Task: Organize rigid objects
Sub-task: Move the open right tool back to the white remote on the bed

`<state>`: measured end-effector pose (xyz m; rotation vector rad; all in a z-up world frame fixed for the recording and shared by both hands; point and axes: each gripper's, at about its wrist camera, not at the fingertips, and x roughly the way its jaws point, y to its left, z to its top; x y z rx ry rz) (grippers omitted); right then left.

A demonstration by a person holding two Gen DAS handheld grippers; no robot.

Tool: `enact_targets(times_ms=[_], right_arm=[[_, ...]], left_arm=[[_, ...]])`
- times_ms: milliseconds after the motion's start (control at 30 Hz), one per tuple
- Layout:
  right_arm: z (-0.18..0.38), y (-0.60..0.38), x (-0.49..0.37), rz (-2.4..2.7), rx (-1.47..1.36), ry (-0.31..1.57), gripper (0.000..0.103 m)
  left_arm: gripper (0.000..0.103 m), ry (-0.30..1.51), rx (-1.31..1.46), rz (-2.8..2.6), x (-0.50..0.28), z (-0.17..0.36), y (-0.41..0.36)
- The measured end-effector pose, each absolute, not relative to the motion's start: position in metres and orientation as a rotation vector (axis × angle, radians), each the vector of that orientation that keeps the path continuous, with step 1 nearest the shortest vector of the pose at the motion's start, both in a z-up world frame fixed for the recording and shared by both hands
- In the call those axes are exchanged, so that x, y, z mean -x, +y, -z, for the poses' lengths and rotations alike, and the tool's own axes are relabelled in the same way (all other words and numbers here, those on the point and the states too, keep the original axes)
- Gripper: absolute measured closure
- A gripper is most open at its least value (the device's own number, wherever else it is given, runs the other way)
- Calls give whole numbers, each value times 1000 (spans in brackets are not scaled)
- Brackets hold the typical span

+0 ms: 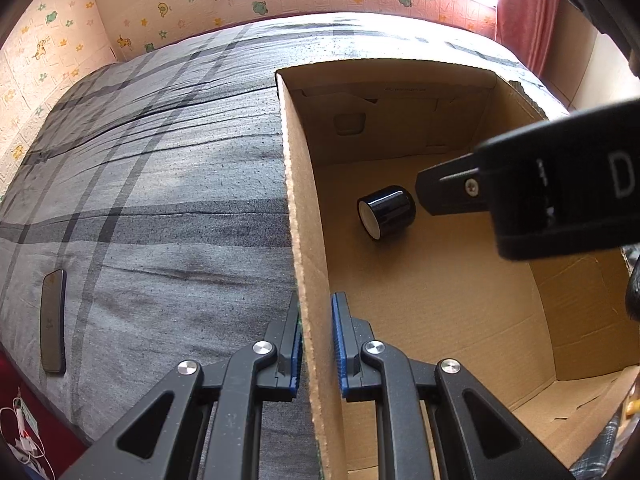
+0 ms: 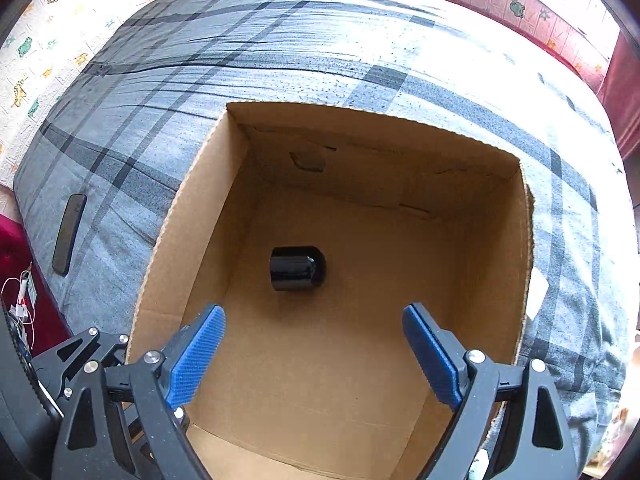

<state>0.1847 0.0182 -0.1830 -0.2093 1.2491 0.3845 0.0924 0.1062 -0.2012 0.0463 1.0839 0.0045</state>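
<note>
One black cylinder [image 2: 297, 268] lies alone on the floor of an open cardboard box [image 2: 524, 248] set on a bed's grey plaid cover [image 2: 280, 60]; it rests on its side, left of the floor's centre and clear of every wall, its long axis running level across the box, its pale flat end [image 1: 369, 217] turned toward the wall that the left gripper [image 1: 317, 346] holds, its rounded dark end toward the opposite side. That left gripper is clamped tight on the box's near-left wall, one blue pad on each face of the cardboard, apparently to steady the box on the soft bedding; the right gripper [image 2: 314, 354] hangs above the box interior, pointing steeply down, its jaws spread wide with nothing between them and the cylinder well apart below, which reads as a drop just completed rather than a pick in progress. On its side the cylinder could roll along the box floor; the walls would contain it. A dark phone [image 2: 69, 234] lies flat near the bed's left edge, outside the box, possibly the next item to go in.
</note>
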Motion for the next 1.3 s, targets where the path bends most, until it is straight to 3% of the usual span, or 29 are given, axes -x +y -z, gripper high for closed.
enact_targets(times_ms=[300,833,1300], right_arm=[[152,4,-183,-363,208,1186,2],[95,-69,-170,-314,127,1102,0],[101,-173,-159,-158,41,1098,0]], left_arm=[[89,1086,-54,-7,-93,201,105],[89,1088,-61,-10,-94,201,103],[89,1090,-65,-13,-96,202,104]])
